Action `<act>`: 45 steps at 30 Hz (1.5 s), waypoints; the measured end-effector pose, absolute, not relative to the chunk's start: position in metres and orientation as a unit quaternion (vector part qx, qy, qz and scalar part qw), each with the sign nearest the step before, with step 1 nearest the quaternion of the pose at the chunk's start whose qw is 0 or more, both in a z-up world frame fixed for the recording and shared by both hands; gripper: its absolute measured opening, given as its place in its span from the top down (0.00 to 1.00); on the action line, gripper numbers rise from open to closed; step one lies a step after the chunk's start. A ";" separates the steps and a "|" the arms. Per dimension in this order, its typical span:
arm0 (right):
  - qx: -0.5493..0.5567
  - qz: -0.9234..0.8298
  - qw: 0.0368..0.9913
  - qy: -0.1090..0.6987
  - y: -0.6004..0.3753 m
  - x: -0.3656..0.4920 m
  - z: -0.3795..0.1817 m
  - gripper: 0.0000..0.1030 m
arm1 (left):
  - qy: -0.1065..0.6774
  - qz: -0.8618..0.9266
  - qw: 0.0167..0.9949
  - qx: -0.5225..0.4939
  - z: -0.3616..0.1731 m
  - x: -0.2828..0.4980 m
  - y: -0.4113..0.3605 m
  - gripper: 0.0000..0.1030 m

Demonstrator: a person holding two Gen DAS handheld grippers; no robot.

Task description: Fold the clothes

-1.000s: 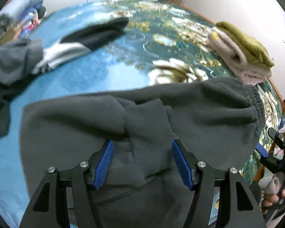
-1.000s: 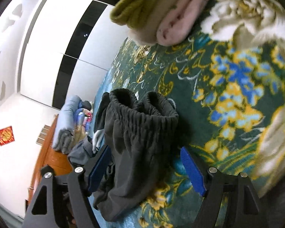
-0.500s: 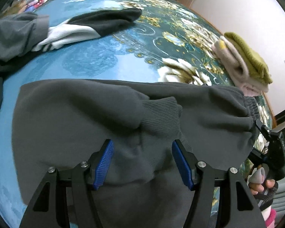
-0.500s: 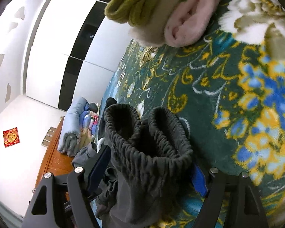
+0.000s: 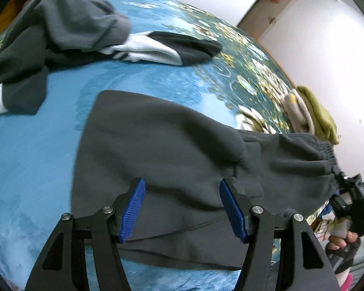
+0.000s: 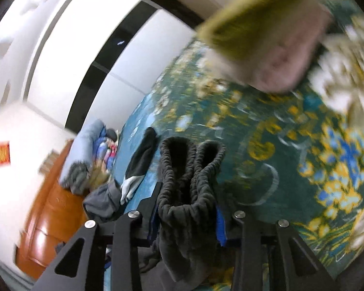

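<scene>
Dark grey sweatpants point(image 5: 157, 140) lie folded on the blue floral bed cover point(image 5: 31, 160). My left gripper point(image 5: 180, 186) hovers over their near part, open, its blue pads wide apart with flat fabric beneath them. A ribbed cuff point(image 5: 250, 160) lies just beyond its right finger. At the right end of the pants the elastic waistband point(image 6: 189, 169) is bunched between the pads of my right gripper point(image 6: 185, 208). Its jaws are closing and press on the band. That gripper point(image 5: 349, 194) and the hand holding it also show at the right edge of the left wrist view.
A stack of folded olive and pink clothes point(image 5: 313, 111) sits on the bed beyond the waistband. A heap of grey and black-and-white garments point(image 5: 72, 31) lies at the far left. Bedding point(image 6: 85, 150) and a wooden cabinet point(image 6: 48, 218) stand by the white wardrobe point(image 6: 109, 48).
My right gripper has closed on the waistband and risen with it. My left gripper has slid sideways and rolled, so the cuff that lay between its pads is now to their right.
</scene>
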State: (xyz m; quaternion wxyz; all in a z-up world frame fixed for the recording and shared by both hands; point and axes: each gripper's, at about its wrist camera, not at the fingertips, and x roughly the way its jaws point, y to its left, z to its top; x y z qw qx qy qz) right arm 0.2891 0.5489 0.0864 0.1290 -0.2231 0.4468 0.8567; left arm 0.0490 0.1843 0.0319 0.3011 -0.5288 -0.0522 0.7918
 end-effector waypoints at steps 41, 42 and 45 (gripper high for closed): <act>-0.296 0.921 -0.018 0.252 0.359 0.190 0.123 0.44 | -0.161 0.775 0.336 -0.511 0.021 0.059 0.083 0.35; -0.293 0.917 -0.003 0.271 0.373 0.197 0.119 0.44 | -0.160 0.762 0.356 -0.517 0.018 0.061 0.095 0.34; -0.300 0.898 0.024 0.321 0.398 0.214 0.097 0.44 | -0.160 0.731 0.374 -0.548 0.002 0.064 0.124 0.33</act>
